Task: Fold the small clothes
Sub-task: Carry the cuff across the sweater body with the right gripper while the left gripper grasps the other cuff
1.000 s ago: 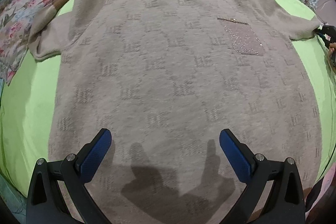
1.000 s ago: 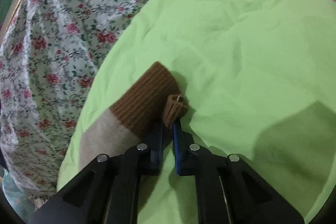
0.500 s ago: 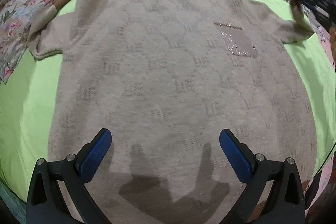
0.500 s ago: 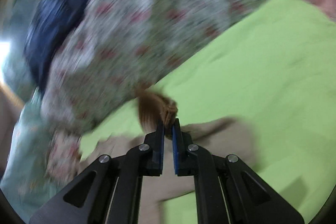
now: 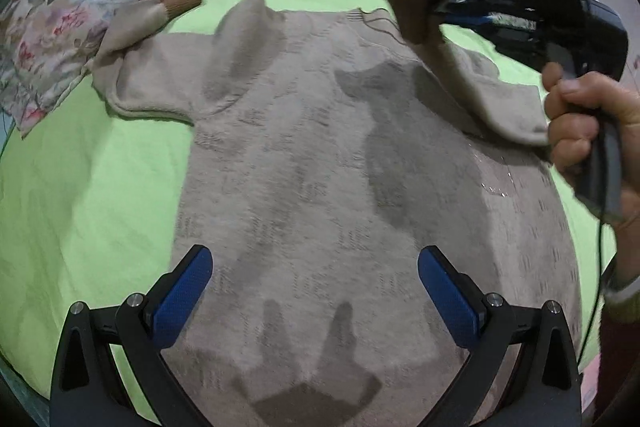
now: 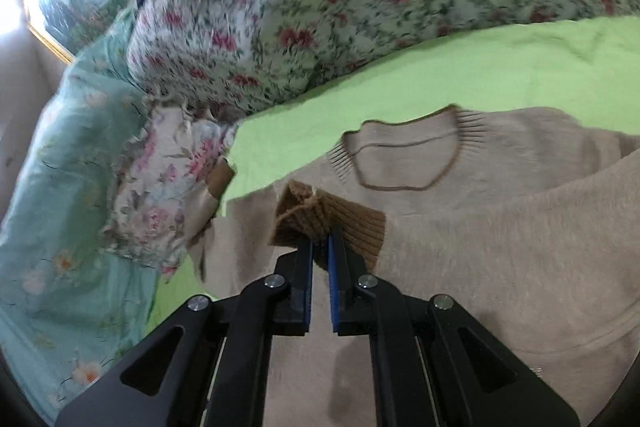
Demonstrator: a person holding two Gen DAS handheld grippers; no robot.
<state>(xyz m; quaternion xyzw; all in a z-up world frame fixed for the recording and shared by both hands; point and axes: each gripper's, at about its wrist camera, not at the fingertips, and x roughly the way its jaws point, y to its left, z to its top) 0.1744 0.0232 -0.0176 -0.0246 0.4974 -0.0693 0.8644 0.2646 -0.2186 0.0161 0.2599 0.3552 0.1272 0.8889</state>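
Pinching the ribbed brown cuff between its closed blue pads, the right gripper holds the sleeve of the beige knitted sweater raised above the chest, just short of the round ribbed neckline. That sweater lies flat, front up, on the lime-green sheet, its long axis running from the near hem to the far collar. The held sleeve crosses from the right shoulder toward the left, so the coming lay-down likely goes sideways across the body rather than along it. Over the near hem, the left gripper hovers with its blue pads spread wide, holding nothing. The other sleeve's brown cuff rests at the far left against the floral pillow, well apart from both tools; the left gripper is the nearer one to it.
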